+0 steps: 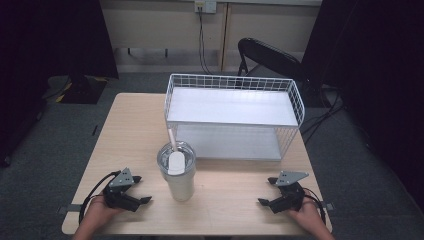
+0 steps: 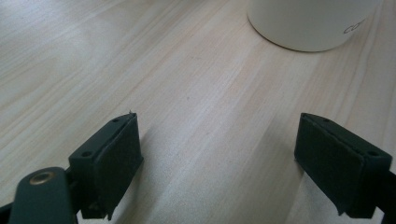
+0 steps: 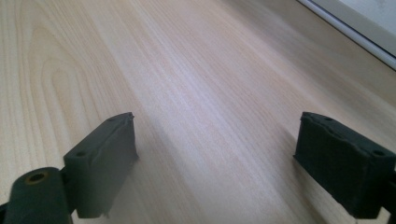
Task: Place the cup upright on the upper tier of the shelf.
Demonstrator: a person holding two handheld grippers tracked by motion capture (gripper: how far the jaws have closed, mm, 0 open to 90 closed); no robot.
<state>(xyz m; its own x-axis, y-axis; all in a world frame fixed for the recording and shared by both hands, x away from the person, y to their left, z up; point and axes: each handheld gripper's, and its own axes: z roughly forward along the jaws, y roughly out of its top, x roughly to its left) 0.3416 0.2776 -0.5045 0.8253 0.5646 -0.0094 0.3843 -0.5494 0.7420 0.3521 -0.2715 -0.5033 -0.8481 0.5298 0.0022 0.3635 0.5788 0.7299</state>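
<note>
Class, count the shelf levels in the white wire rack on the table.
2: the upper shelf and the lower shelf beneath it, both in the white wire rack.

A lab (black curtains (image 1: pixel 50 35), lone wooden table (image 1: pixel 130 130)).

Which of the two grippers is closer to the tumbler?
The left gripper. It sits just beside the white tumbler, whose base shows ahead of its open jaws, while the right gripper rests farther off across bare table.
</note>
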